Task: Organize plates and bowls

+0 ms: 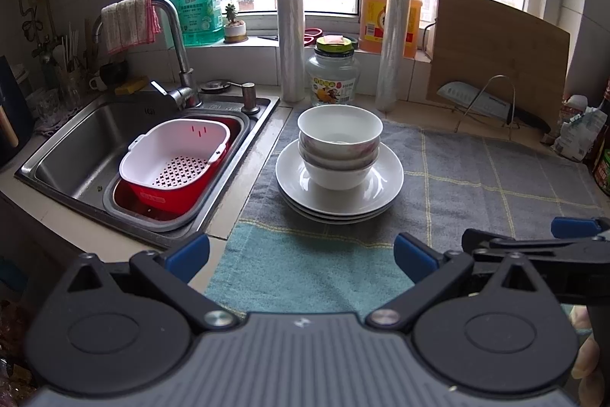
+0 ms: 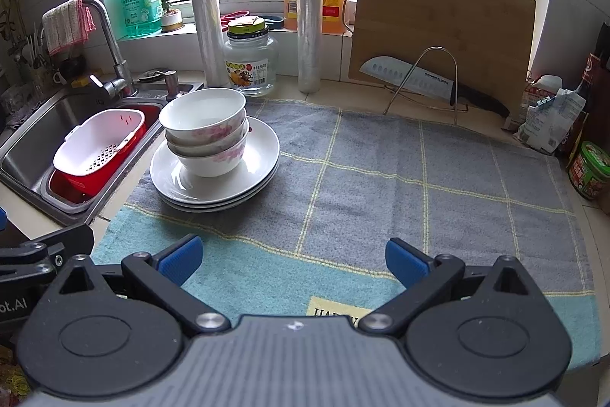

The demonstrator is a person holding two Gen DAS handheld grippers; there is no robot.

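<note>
Three white bowls with pink flower prints are nested together on a stack of three white plates, which rests on a grey and teal checked towel. From the right wrist the same bowls and plates sit at the towel's left side. My left gripper is open and empty, hovering over the towel's near edge, short of the stack. My right gripper is also open and empty, over the teal strip, to the right of the stack.
A steel sink to the left holds a white strainer basket in a red tub. Behind the stack stand a glass jar, two film rolls, oil jugs and a bamboo board with a cleaver on a wire rack. Jars crowd the right edge.
</note>
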